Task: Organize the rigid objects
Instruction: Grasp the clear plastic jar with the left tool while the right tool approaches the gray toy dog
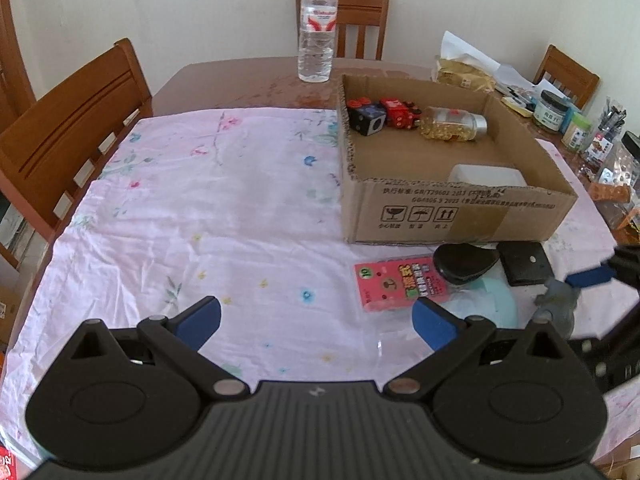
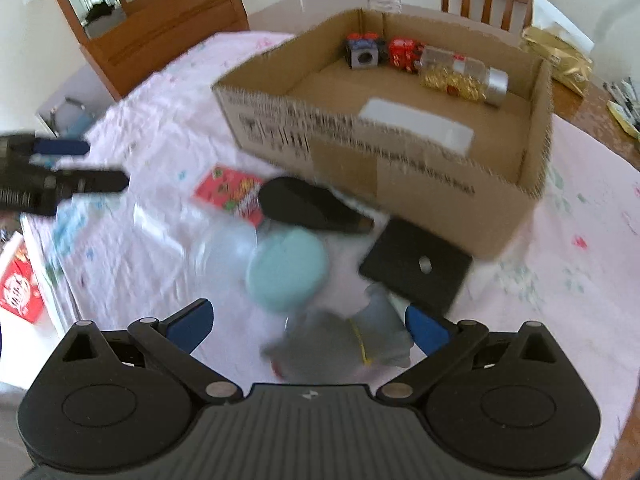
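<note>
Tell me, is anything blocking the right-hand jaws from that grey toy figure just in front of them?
Nothing visible does. The right gripper has its jaws spread wide, and the grey toy figure lies directly between and just ahead of them. The teal lid and black square pad sit beyond it, not in the path.

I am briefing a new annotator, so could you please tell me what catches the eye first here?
The open cardboard box on the pink floral cloth, holding a capsule bottle and red toy blocks along its far wall. In front lies a cluster: pink card pack, teal lid, black square.

Pink floral tablecloth [image 1: 208,208], brown box [image 1: 460,216]
</note>
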A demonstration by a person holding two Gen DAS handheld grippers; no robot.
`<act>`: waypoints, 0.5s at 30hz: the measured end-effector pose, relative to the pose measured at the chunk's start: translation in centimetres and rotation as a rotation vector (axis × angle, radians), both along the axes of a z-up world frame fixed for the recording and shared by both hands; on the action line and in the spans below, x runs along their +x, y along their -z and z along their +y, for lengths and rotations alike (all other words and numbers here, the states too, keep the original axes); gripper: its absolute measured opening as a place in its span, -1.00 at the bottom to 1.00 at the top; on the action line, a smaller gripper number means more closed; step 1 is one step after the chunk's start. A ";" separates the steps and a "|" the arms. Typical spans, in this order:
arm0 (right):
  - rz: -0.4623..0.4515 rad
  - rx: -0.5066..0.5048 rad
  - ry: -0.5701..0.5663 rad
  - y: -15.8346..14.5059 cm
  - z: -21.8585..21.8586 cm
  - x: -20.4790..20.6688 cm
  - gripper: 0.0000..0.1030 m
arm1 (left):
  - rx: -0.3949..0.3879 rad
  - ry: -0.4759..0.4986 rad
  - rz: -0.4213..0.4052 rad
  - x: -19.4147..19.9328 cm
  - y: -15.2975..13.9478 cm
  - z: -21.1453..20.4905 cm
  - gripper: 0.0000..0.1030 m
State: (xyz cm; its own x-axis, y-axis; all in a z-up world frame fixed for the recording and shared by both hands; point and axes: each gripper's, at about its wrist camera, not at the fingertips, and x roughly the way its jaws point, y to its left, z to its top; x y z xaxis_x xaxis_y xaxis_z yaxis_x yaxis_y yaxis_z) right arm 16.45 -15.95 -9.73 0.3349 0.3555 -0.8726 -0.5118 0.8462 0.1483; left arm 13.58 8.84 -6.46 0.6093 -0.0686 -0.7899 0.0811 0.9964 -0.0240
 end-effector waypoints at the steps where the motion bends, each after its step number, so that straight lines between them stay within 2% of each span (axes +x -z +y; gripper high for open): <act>1: 0.008 -0.008 0.007 0.0 -0.1 -0.5 1.00 | -0.001 0.006 0.000 0.1 0.0 -0.2 0.97; 4: 0.042 0.004 0.027 -0.2 -0.6 -1.8 1.00 | -0.005 0.030 -0.002 0.3 0.0 -0.9 0.97; 8: 0.044 0.013 0.110 0.4 -1.3 -2.8 1.00 | -0.013 0.059 0.003 0.4 0.1 -1.8 0.97; 12: -0.005 -0.071 0.192 2.1 -0.9 -3.3 1.00 | -0.025 0.100 0.009 0.2 0.1 -2.8 0.97; 15: -0.038 -0.118 0.211 3.1 -0.5 -3.4 1.00 | -0.021 0.128 0.023 0.0 0.3 -3.6 0.97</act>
